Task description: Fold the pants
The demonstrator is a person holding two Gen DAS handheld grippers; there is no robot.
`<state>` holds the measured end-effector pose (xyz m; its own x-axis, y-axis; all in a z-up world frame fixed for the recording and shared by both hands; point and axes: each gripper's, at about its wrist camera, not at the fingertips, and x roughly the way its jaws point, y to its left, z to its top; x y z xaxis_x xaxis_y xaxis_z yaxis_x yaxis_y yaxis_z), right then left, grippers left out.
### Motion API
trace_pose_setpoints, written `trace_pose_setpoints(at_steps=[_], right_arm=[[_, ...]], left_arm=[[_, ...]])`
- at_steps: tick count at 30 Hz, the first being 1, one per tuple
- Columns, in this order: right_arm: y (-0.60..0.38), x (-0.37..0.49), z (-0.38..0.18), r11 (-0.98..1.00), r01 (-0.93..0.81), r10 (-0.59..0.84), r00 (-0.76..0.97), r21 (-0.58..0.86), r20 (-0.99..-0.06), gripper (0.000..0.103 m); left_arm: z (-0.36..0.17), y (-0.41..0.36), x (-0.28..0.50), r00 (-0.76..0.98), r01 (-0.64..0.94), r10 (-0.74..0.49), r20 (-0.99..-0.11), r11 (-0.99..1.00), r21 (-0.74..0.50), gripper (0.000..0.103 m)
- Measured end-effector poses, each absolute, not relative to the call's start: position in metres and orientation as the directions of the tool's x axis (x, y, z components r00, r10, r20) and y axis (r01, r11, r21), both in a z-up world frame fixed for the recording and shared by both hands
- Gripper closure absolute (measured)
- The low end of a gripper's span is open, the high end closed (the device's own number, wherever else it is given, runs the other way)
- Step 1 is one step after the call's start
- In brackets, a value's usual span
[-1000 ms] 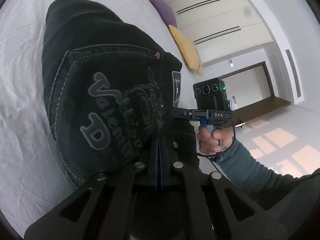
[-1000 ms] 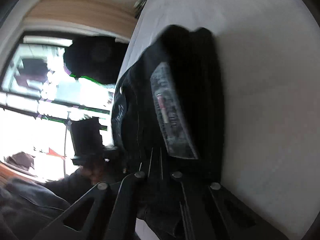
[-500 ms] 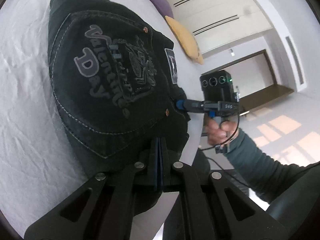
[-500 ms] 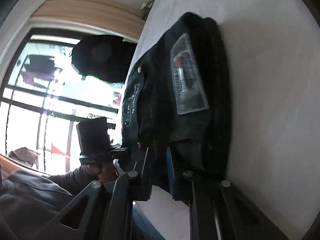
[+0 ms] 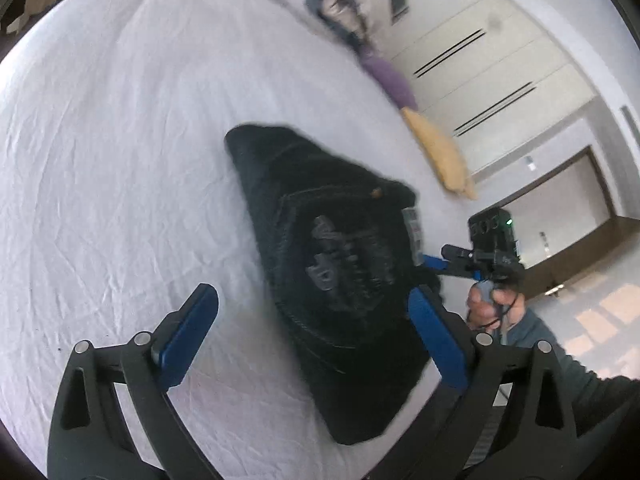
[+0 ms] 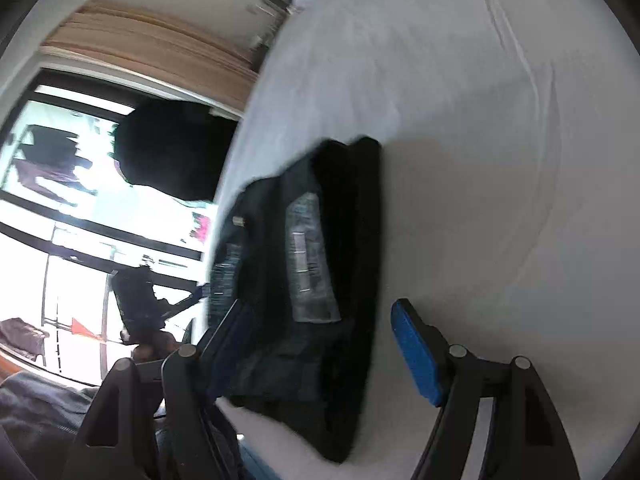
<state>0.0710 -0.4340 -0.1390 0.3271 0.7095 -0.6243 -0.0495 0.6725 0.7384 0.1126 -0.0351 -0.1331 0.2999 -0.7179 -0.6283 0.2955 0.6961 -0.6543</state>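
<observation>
Left wrist view: folded black pants [image 5: 340, 280] lie on the bed [image 5: 120, 160] just ahead of the left gripper [image 5: 312, 332], long axis running away from it; both jaws opening, empty. Right gripper [image 6: 320, 344] likewise releasing, equally near.

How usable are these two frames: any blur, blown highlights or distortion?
Left wrist view: folded black pants smeared by motion blur, white sheet evenly lit, fisheye bending the edges. Right wrist view: window blown out, pants blurred and dark.
</observation>
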Motion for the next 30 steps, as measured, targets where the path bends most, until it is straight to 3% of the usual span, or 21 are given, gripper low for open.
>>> trace_pose_setpoints(at_steps=[7,9,10,14,19,21,30], right_arm=[[-0.416,0.096,-0.154,0.731,-0.074,0.667,0.287,0.679,-0.687,0.028],[-0.410,0.098,-0.155,0.742,-0.089,0.659,0.280,0.665,-0.698,0.036],[-0.402,0.099,-0.156,0.752,-0.094,0.650,0.277,0.653,-0.708,0.041],[-0.396,0.095,-0.150,0.799,-0.102,0.594,0.291,0.593,-0.750,0.056],[-0.392,0.088,-0.133,0.839,-0.112,0.536,0.341,0.533,-0.772,0.076],[-0.390,0.085,-0.122,0.847,-0.121,0.524,0.364,0.518,-0.770,0.079],[-0.374,0.082,-0.074,0.870,-0.185,0.490,0.425,0.457,-0.761,0.082]], left_arm=[[-0.146,-0.086,0.128,0.212,0.307,-0.650,-0.730,0.753,-0.582,0.008],[-0.146,-0.100,0.130,0.195,0.328,-0.615,-0.764,0.775,-0.541,0.020],[-0.143,-0.103,0.130,0.194,0.341,-0.598,-0.778,0.785,-0.518,0.038],[-0.142,-0.126,0.131,0.204,0.364,-0.531,-0.822,0.821,-0.440,0.054],[-0.135,-0.145,0.127,0.228,0.382,-0.493,-0.840,0.839,-0.388,0.065],[-0.130,-0.151,0.124,0.241,0.390,-0.482,-0.842,0.843,-0.371,0.069],[-0.097,-0.142,0.121,0.287,0.401,-0.496,-0.819,0.839,-0.368,0.078]])
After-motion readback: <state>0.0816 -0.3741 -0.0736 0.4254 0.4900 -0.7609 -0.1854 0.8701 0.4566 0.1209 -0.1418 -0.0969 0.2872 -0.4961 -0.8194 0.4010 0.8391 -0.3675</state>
